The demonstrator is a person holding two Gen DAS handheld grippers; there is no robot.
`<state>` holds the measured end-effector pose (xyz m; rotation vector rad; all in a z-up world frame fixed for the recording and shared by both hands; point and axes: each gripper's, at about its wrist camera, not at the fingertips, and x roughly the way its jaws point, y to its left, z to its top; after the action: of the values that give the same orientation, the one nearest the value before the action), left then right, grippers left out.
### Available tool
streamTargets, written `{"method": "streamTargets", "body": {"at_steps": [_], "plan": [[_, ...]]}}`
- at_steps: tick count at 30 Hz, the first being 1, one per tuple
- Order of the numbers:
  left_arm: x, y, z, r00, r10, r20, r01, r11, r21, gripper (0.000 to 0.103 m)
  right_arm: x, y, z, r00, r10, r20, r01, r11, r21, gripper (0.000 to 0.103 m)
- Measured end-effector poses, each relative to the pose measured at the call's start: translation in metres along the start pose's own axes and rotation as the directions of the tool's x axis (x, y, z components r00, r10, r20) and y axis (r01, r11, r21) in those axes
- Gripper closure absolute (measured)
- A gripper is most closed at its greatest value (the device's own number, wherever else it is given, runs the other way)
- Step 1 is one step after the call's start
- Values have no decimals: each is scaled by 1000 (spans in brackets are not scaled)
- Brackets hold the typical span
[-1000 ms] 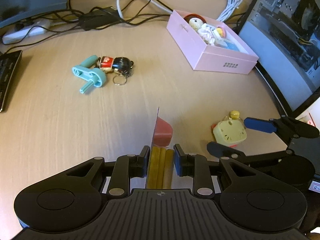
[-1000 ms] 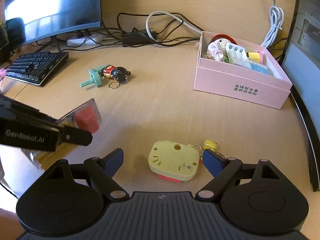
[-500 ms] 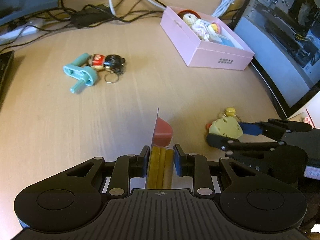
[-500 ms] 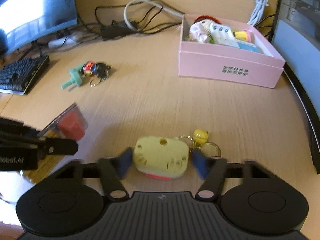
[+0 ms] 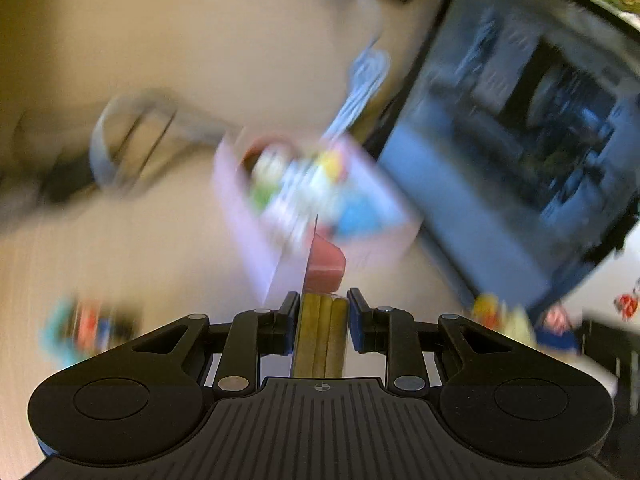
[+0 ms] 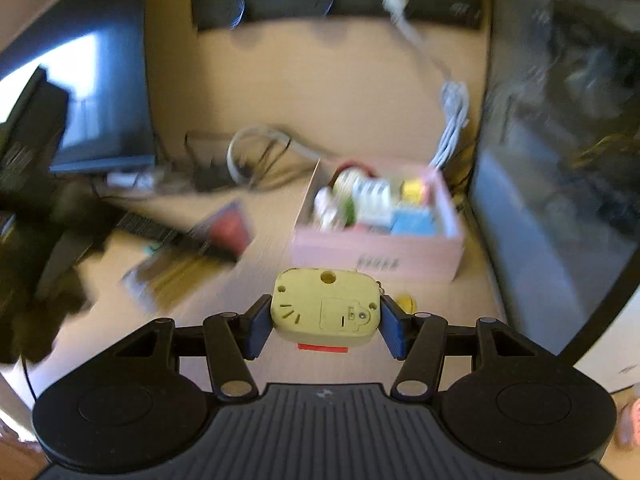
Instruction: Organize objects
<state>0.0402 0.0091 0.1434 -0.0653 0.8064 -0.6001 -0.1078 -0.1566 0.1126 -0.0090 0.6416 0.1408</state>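
Left gripper point(image 5: 323, 316): jaws clamped on the sides of a clear blister pack point(image 5: 320, 312) with tan sticks and a red piece; the pack stands on edge between the jaws, its red end poking out ahead of them.
Right gripper point(image 6: 323, 326): jaws have just been closing and now press both sides of the yellow toy point(image 6: 326, 306), back face up, key ring dangling beside the right-hand jaw.
Why held so: side grips likely keep each thing steady for carrying.
Pink box point(image 6: 380, 248): ahead of both jaws on the counter point(image 6: 260, 288), already holding several items; probably the drop target.
Pose: both hands angled downward, off the counter, pointing toward the box.
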Motion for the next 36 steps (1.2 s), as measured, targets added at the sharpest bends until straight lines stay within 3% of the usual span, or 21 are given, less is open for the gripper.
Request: {"method": "streamTargets", "body": {"at_steps": [3, 7, 9, 12, 14, 17, 20, 24, 29, 33, 36], "plan": [[27, -19, 43, 996, -45, 79, 38, 995, 92, 74, -8, -9, -2, 999, 3, 54, -4, 1000, 4, 47], [89, -25, 68, 989, -95, 114, 86, 993, 84, 73, -6, -18, -11, 997, -3, 80, 3, 1000, 2, 47], [125, -24, 70, 996, -57, 72, 51, 996, 74, 74, 0, -24, -16, 998, -1, 68, -1, 1000, 19, 47], [169, -22, 67, 999, 4, -53, 1, 996, 91, 74, 3, -30, -26, 999, 7, 49, -8, 1000, 18, 47], [180, -20, 62, 996, 42, -73, -33, 992, 120, 70, 4, -34, -32, 999, 2, 43, -3, 1000, 4, 47], [168, -12, 64, 997, 73, -14, -72, 996, 53, 74, 8, -43, -36, 999, -7, 32, 6, 1000, 19, 47], [143, 1, 66, 997, 60, 55, -58, 998, -33, 74, 14, -52, -31, 1000, -2, 29, 1, 999, 42, 47], [96, 17, 41, 992, 50, 117, -36, 992, -119, 74, 25, -58, -6, 998, 21, 54, -24, 998, 64, 47], [47, 35, -17, 995, 77, 70, -61, 977, -202, 74, 50, -65, 55, 992, 63, 114, -77, 989, 124, 47], [11, 53, -72, 999, 54, 6, -51, 965, -258, 75, 78, -81, 119, 981, 29, 194, -70, 975, 210, 47], [-4, 62, -98, 996, 90, -9, -88, 947, -310, 75, 102, -92, 158, 970, 3, 244, -70, 962, 265, 47]]}}
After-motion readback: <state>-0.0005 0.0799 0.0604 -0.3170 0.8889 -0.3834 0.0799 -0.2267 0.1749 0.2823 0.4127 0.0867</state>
